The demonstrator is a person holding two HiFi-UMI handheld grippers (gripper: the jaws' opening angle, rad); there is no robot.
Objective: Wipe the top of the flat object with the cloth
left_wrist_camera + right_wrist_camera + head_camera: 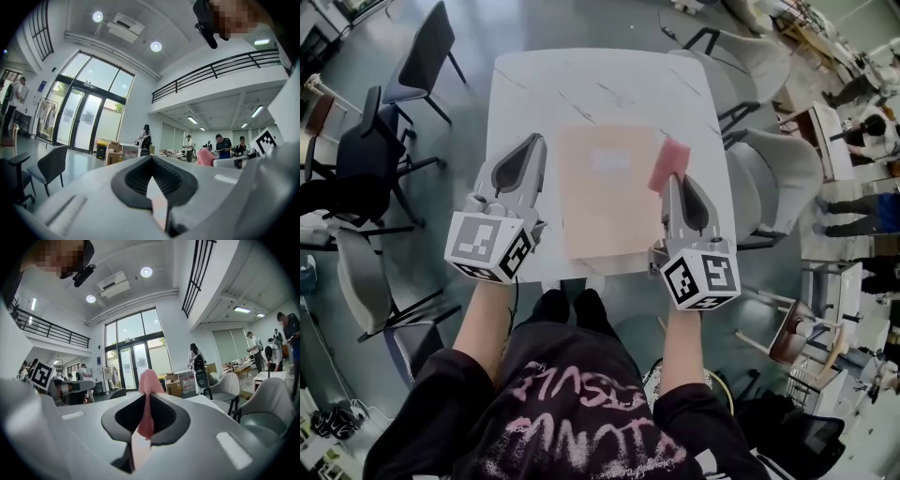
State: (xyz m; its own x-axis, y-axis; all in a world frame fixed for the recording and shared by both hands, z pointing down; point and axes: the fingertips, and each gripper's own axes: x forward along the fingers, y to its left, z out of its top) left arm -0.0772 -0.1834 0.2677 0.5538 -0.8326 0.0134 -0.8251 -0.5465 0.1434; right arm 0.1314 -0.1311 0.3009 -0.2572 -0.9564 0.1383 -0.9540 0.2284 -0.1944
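Item one, far left: dark chair point(427, 52) beside the counter point(581, 80), not involved. Item two: left gripper point(535, 141), clenched with nothing between its jaws, poised over bare counter just beside the left edge of the flat object; I would count it idle for now. Item three, centre: flat object point(605, 192), a pale tan sheet or board lying flat on the counter, its long axis running away from me from the near edge toward the middle; top face fully exposed, a lighter patch near its far end. Item four: cloth point(668, 164), pink and of knobbly weave, pinched upright in the right gripper point(671, 180), whose jaws grasp it by a fold; it hangs at the right edge of the flat object, toward the far corner. Whether it touches the surface I cannot tell. Governing relation: the surface to be wiped lies directly left of the cloth-bearing gripper, so I judge the stroke should lower there, then sweep leftward, repeating along the long axis.
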